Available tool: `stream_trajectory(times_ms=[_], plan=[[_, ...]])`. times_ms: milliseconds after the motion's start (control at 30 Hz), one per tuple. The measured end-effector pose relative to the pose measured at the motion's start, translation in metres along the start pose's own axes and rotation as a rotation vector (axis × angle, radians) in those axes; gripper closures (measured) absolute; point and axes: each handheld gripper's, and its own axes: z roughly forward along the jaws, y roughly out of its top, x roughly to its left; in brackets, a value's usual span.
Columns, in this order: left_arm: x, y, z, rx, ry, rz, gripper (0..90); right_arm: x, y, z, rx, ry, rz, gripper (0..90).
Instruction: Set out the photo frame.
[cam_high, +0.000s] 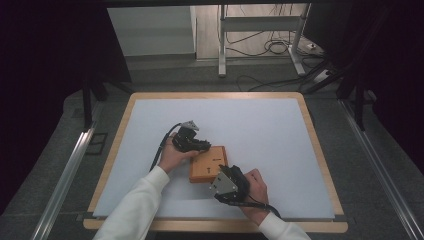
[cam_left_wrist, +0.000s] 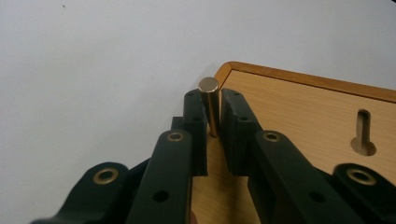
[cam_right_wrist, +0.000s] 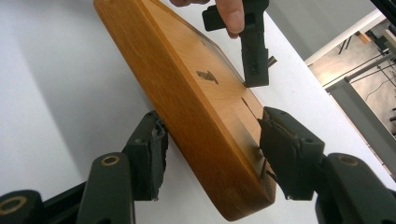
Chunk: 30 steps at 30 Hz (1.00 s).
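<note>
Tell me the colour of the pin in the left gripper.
Brass-gold pin, clearest in the left gripper view.

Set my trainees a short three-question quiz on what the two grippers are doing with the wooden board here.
1. What do the fingers of the left gripper clamp?
A) a metal pin
B) a cable
C) a pencil
2. True or false: the pin lies flat on the white table surface.
3. Fill in: the edge of the wooden board sits between the fingers of the ___ gripper.

Key
1. A.
2. False: it stands upright at a corner of the wooden board.
3. The right gripper, as its own view shows.
</note>
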Motion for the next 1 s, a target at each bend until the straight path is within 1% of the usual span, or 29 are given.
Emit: stream_trajectory(times_ms=[100, 167, 200, 233, 267, 300, 333, 367, 400, 467, 500, 533, 567, 600, 667, 700, 867, 1000], plan=[[0.000, 0.000, 0.000, -0.004, 0.002, 0.006, 81.0, -0.001, 0.000, -0.001, -0.003, 0.000, 0.003, 43.4], [0.000, 0.000, -0.001, -0.005, 0.006, 0.011, 78.8, -0.003, 0.001, -0.002, -0.007, -0.004, 0.006, 44.3], [0.000, -0.001, -0.002, -0.017, 0.021, 0.011, 76.8, -0.004, 0.001, -0.002, -0.009, -0.008, 0.006, 44.8], [0.001, -0.001, -0.005, -0.019, 0.032, 0.013, 74.2, -0.005, 0.002, -0.003, -0.012, -0.010, 0.009, 45.1], [0.002, -0.002, -0.007, -0.032, 0.037, 0.003, 71.1, -0.005, 0.002, -0.003, -0.014, -0.010, 0.016, 45.2], [0.002, -0.002, -0.007, -0.032, 0.037, 0.003, 68.0, -0.006, 0.003, -0.003, -0.015, -0.010, 0.015, 45.2], [0.006, -0.003, -0.014, -0.045, 0.041, -0.019, 64.8, -0.006, 0.003, -0.003, -0.015, -0.010, 0.017, 45.4], [0.007, -0.004, -0.018, -0.053, 0.048, -0.029, 62.3, -0.006, 0.003, -0.003, -0.014, -0.009, 0.014, 45.6], [0.007, -0.004, -0.018, -0.053, 0.048, -0.029, 59.5, -0.006, 0.003, -0.003, -0.012, -0.008, 0.010, 45.6], [0.009, -0.007, -0.027, -0.065, 0.064, -0.041, 55.7, -0.006, 0.003, -0.003, -0.011, -0.009, 0.008, 45.7], [0.010, -0.009, -0.031, -0.073, 0.073, -0.045, 55.7, -0.006, 0.003, -0.003, -0.011, -0.009, 0.008, 45.7], [0.011, -0.012, -0.036, -0.080, 0.082, -0.050, 53.0, -0.007, 0.003, -0.003, -0.010, -0.007, 0.010, 45.6], [0.011, -0.016, -0.043, -0.086, 0.093, -0.052, 52.2, -0.007, 0.003, -0.003, -0.010, -0.007, 0.011, 45.7], [0.011, -0.016, -0.043, -0.086, 0.093, -0.052, 51.9, -0.007, 0.003, -0.003, -0.011, -0.010, 0.011, 45.7], [0.011, -0.023, -0.053, -0.089, 0.112, -0.052, 51.0, -0.007, 0.003, -0.003, -0.011, -0.012, 0.013, 45.8], [0.011, -0.023, -0.053, -0.089, 0.112, -0.052, 50.4, -0.007, 0.003, -0.003, -0.011, -0.012, 0.013, 45.8], [0.011, -0.034, -0.063, -0.094, 0.136, -0.060, 48.0, -0.008, 0.004, -0.003, -0.009, -0.013, 0.011, 45.9], [0.008, -0.042, -0.068, -0.082, 0.141, -0.051, 47.7, -0.008, 0.004, -0.003, -0.005, -0.012, 0.009, 46.3]])
